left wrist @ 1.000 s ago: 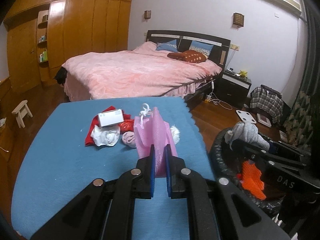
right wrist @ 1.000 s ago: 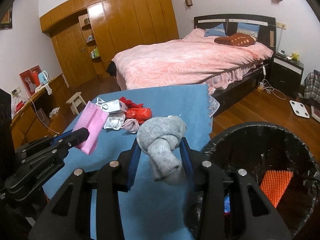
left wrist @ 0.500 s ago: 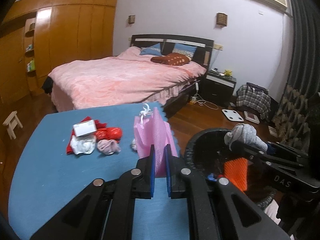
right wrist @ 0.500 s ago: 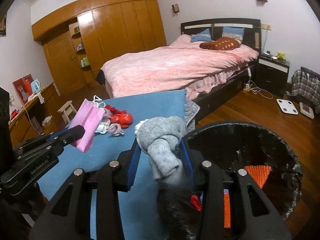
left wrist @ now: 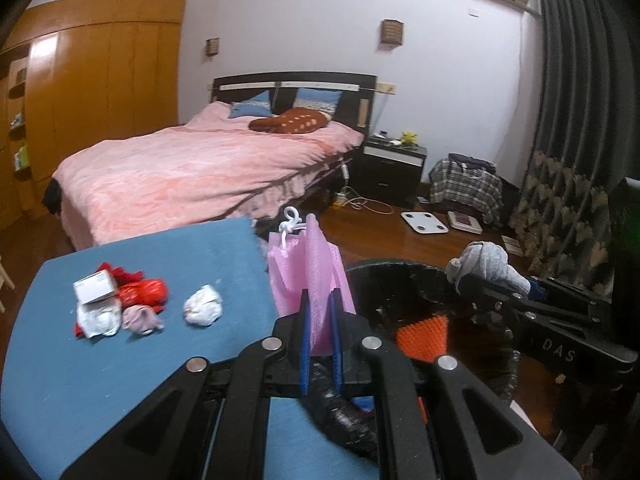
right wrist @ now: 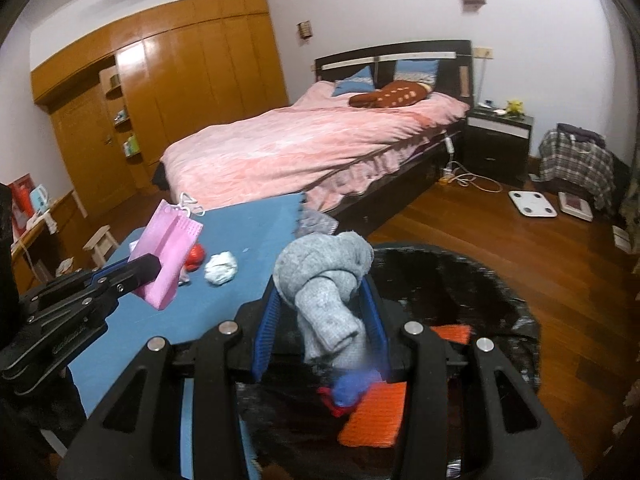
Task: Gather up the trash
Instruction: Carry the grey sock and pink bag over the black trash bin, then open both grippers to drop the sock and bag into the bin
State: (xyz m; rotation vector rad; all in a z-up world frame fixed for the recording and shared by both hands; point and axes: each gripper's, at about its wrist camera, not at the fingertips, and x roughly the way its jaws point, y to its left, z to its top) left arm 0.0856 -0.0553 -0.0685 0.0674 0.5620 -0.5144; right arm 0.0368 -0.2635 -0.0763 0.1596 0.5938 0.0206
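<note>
Both grippers have swung away from the middle of the blue surface (left wrist: 132, 364) toward the black-lined trash bin (right wrist: 500, 280) since a second ago. Then the bin sat off to one side; now the right gripper (right wrist: 320, 312) hangs over its opening and the left gripper (left wrist: 319, 320) is at its near rim. The left gripper's jaws are pressed nearly together, pinching the lower edge of a pink face mask (left wrist: 308, 268) with white ear loops. The right gripper's jaws are part-way spread, clamped on a knotted grey sock (right wrist: 324, 280). Judging by this, both pieces are about ready to drop, the sock first.

Left on the surface are a small white box (left wrist: 94, 286), red wrappers (left wrist: 144, 290), a pale cloth wad (left wrist: 100, 318), a pinkish wad (left wrist: 140, 318) and a crumpled white tissue (left wrist: 202, 310), so more trips look needed.

The bin's floor is mostly hidden by the grippers; an orange ridged piece (right wrist: 372, 416) and something blue and red (right wrist: 348, 392) show inside, blurred. Whether the mask already clears the rim cannot be told.
</note>
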